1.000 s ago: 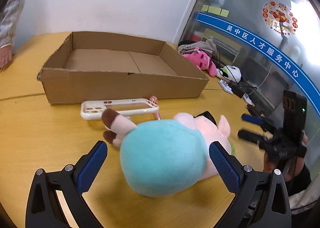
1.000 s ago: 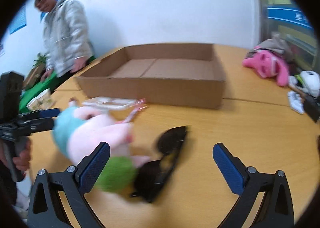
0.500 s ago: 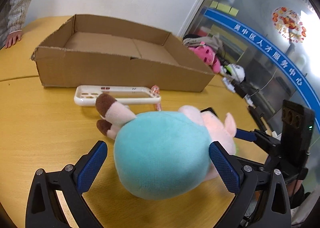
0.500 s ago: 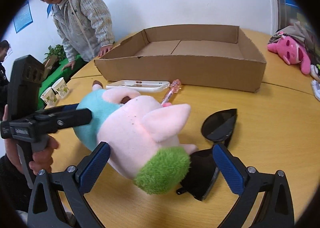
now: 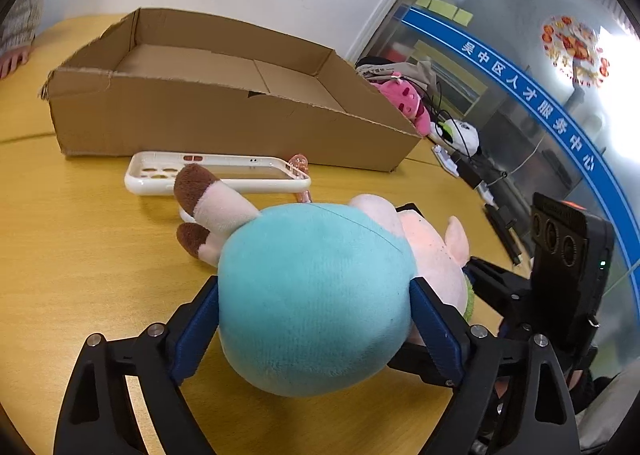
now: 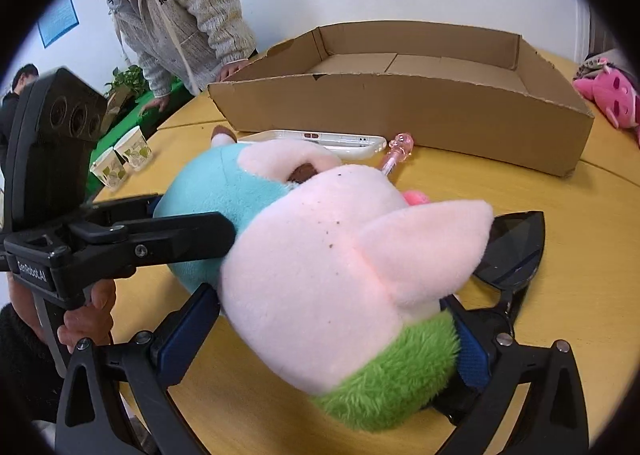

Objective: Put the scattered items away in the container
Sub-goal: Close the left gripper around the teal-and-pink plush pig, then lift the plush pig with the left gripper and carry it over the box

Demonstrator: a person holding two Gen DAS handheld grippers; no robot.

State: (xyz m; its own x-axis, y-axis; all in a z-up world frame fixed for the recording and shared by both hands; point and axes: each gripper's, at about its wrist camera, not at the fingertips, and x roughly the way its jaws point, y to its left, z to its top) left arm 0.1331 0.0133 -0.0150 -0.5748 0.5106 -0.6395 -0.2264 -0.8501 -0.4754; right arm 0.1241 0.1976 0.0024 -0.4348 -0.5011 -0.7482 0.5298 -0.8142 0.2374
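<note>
A plush pig [image 5: 316, 295] with a teal body, pink head and green tuft lies on the wooden table [image 5: 80, 255]. My left gripper [image 5: 316, 315] is shut on its teal body. My right gripper [image 6: 332, 331] is shut on its pink and green head end [image 6: 320, 275]. Behind it lie a white phone case [image 5: 216, 175], a pink pen [image 6: 396, 151] and black sunglasses [image 6: 512, 251]. The open cardboard box [image 5: 224, 123] stands beyond them and holds nothing I can see.
A pink plush [image 6: 608, 95] and cables lie to the right of the box. Two paper cups [image 6: 120, 163] stand at the table's left edge. A person in a grey hoodie [image 6: 176, 15] leans on the table behind the box.
Both grippers have moved in around the plush pig and closed on it, the left on the teal body, the right on the head end. The pig still rests on the table.
</note>
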